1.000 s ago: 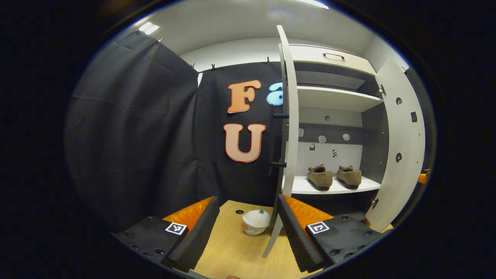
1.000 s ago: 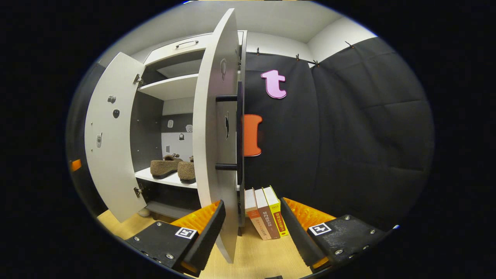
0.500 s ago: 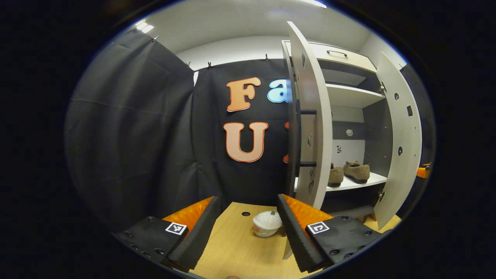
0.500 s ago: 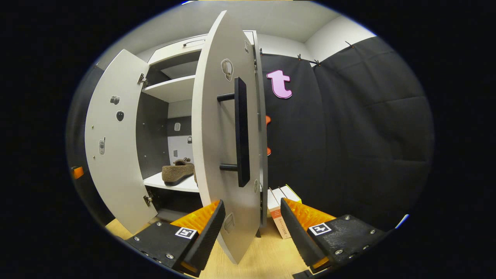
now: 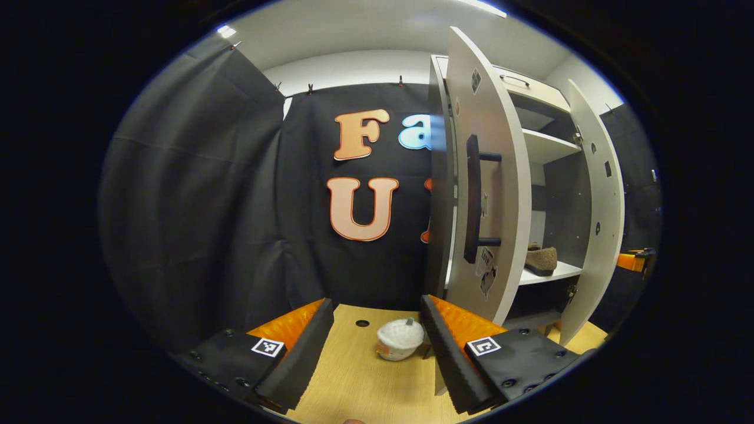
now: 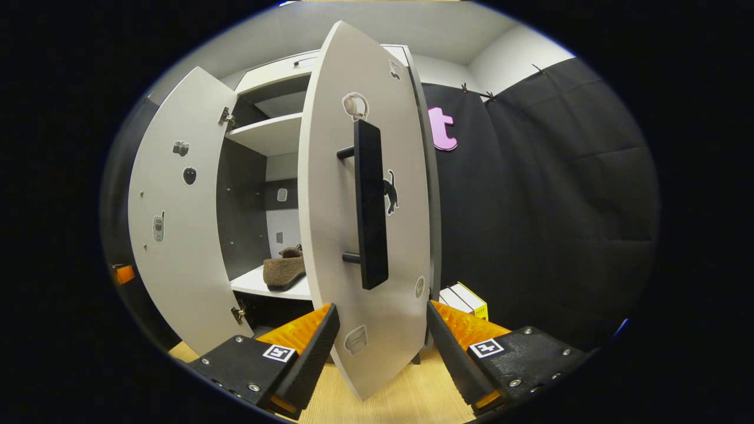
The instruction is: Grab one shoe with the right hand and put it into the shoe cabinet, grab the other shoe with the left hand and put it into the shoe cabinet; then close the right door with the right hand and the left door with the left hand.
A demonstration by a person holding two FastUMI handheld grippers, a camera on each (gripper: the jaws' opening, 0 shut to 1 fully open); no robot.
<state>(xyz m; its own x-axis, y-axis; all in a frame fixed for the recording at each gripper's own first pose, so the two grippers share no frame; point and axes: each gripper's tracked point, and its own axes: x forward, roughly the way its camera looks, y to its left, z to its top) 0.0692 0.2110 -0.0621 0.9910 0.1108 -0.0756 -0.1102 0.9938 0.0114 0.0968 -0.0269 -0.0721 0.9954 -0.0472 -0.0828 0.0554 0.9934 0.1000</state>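
The white shoe cabinet (image 5: pixel 545 147) has both doors part-way swung in. In the left gripper view its left door (image 5: pixel 500 194), with a black bar handle (image 5: pixel 471 200), stands just beyond my open left gripper (image 5: pixel 377 347), close to the right-hand finger (image 5: pixel 447 347). One brown fuzzy shoe (image 5: pixel 541 259) shows on the low shelf behind it. In the right gripper view the right door (image 6: pixel 330 235) and its handle (image 6: pixel 371 206) face me. That door's lower edge sits between the fingers of my open right gripper (image 6: pixel 383 347). A brown shoe (image 6: pixel 284 271) rests on the shelf (image 6: pixel 265 285).
A small white pumpkin-shaped object (image 5: pixel 399 338) lies on the wooden floor (image 5: pixel 359 383) left of the cabinet. Books (image 6: pixel 465 297) stand right of the cabinet. The far door (image 6: pixel 177 206) angles in at the left. Black cloth walls close in both sides.
Both doors have swung further toward shut, now showing their handled fronts. They cover more of the shelf, so one shoe is hidden. Both grippers stay open.
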